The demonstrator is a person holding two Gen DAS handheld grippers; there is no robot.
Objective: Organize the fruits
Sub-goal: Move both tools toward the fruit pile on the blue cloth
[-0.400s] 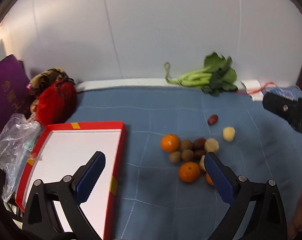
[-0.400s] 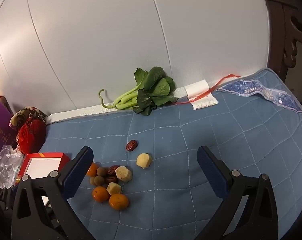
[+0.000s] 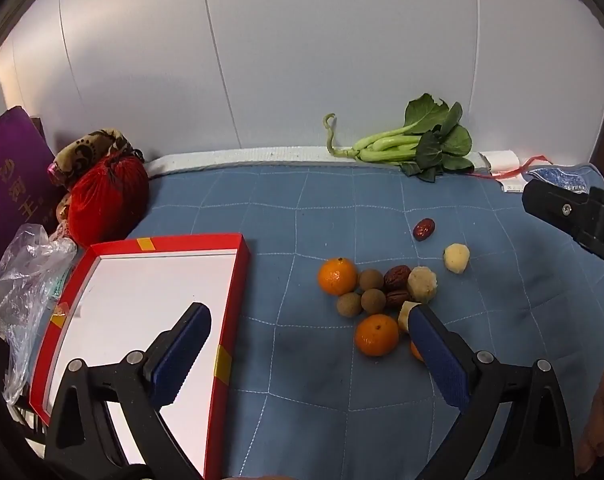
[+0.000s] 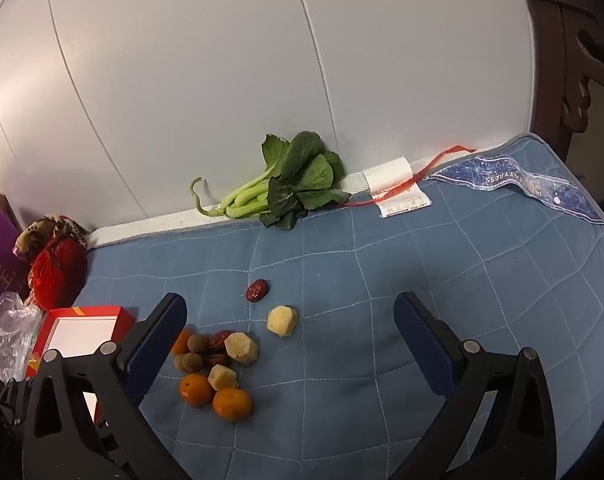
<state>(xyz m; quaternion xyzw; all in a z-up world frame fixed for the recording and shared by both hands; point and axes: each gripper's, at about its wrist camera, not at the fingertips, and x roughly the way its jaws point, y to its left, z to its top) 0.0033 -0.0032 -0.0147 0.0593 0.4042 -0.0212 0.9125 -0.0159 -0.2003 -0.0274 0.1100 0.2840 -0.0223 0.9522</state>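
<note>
Above the mattress (image 4: 462, 280), both jaws gape empty.

Right gripper (image 4: 289, 320) hovers agape over blue quilted mattress (image 4: 482, 288). Fruit cluster (image 4: 215, 368) near its left finger. Bok choy (image 4: 285, 184) lies at the wall.

My left gripper (image 3: 310, 322) and right gripper (image 4: 289, 312) both wear dark blue ribbed pads on black frames. The mattress (image 3: 302, 208) is blue, quilted with pale stitched squares, edged white. At ten o'clock of the left view lies a red box (image 3: 241, 280) with a white inside and yellow tape patches. Tangerines (image 3: 337, 276) are orange, longans (image 3: 372, 280) tan brown, jujubes (image 3: 424, 229) dark red, peeled chunks (image 3: 456, 258) pale yellow. Bok choy (image 3: 418, 146) at one o'clock is green. A red pouch (image 3: 107, 200) sits by a purple box (image 3: 9, 176) with gold characters.
</note>
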